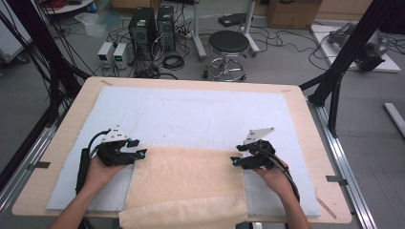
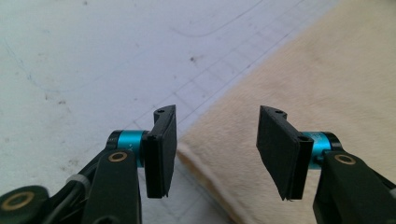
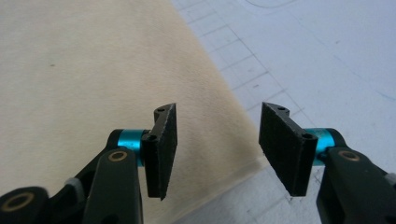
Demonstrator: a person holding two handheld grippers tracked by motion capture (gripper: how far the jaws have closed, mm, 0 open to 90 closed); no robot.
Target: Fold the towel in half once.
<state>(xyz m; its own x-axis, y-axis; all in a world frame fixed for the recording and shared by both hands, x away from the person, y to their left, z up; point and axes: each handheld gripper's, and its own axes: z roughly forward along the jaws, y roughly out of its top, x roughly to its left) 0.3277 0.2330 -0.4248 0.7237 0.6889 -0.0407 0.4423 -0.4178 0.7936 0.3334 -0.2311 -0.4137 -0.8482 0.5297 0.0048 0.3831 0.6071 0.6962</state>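
A cream towel point(image 1: 186, 179) lies flat on the white mat point(image 1: 191, 114), its near end bunched in a fold at the table's front edge. My left gripper point(image 1: 139, 149) sits at the towel's far left corner with its jaws apart; in the left gripper view that corner point(image 2: 201, 144) lies on the mat between and below the two pads point(image 2: 161, 154), which do not press on it. At the far right corner my right gripper point(image 1: 234, 161) is also open, and the towel's edge point(image 3: 219, 126) runs under the gap between its pads point(image 3: 163, 149).
The mat covers most of a wooden table point(image 1: 305, 124). Beyond the table stand a black stool point(image 1: 228, 45), computer towers point(image 1: 143, 26) and loose cables on the floor. Black frame posts point(image 1: 344, 57) rise at the right and left.
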